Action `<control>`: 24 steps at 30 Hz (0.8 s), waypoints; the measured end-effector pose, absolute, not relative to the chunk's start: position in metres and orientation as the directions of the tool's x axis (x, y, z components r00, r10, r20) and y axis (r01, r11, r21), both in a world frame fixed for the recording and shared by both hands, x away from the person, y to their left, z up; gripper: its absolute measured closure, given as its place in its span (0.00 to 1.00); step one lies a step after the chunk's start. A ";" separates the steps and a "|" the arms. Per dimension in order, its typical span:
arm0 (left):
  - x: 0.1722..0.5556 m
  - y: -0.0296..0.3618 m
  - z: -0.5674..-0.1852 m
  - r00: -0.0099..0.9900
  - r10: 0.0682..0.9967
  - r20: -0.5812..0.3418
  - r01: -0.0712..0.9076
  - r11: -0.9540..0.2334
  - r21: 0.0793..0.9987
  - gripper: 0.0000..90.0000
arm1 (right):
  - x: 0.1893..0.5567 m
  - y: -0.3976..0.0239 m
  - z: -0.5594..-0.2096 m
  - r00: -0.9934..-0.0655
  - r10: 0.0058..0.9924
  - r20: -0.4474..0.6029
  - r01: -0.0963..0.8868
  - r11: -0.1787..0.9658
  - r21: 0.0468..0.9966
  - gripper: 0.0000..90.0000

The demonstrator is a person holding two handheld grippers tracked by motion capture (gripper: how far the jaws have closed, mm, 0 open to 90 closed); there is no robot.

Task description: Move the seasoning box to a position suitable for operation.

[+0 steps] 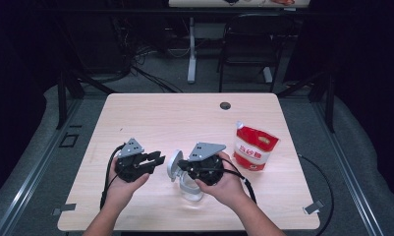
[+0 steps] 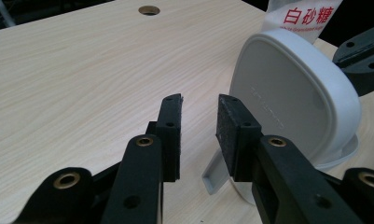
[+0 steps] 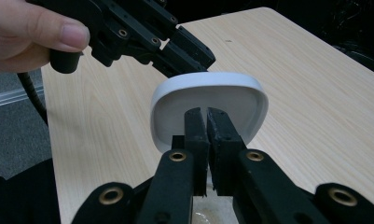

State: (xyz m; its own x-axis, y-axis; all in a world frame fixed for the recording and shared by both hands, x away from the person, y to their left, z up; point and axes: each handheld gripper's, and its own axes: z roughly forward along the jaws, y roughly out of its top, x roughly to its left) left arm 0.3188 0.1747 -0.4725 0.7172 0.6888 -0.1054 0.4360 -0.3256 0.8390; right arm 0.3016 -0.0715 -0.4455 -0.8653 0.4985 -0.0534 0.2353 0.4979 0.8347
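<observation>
A clear container [image 1: 190, 190] lies on the table with its white hinged lid [image 1: 173, 165] standing up open. My right gripper [image 1: 182, 166] reaches over the container, its jaws together just in front of the lid's hollow inner face [image 3: 208, 93]; whether anything thin sits between the right gripper's [image 3: 207, 113] pads is hidden. My left gripper [image 1: 155, 159] hovers on the other side, its jaws partly apart with nothing between them, a little short of the lid's smooth outer face [image 2: 292, 98]. The left gripper [image 2: 199, 100] points at the lid's left edge.
A red-and-white sugar pouch [image 1: 254, 146] stands upright to the right of the container. A cable hole [image 1: 225, 105] sits near the table's far edge. A chair and a desk leg stand on the floor beyond the table.
</observation>
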 end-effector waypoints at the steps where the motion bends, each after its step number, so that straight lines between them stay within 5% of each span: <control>1: 0.319 0.175 -0.473 0.715 0.690 -0.108 0.437 -0.322 0.840 0.79 | 0.302 -0.070 -0.445 -0.864 0.500 -0.055 0.234 0.496 0.836 0.97; 24: 0.325 0.173 -0.472 0.724 0.684 -0.089 0.435 -0.353 0.828 0.79 | 0.290 -0.101 -0.456 -0.848 0.524 -0.079 0.233 0.504 0.832 0.78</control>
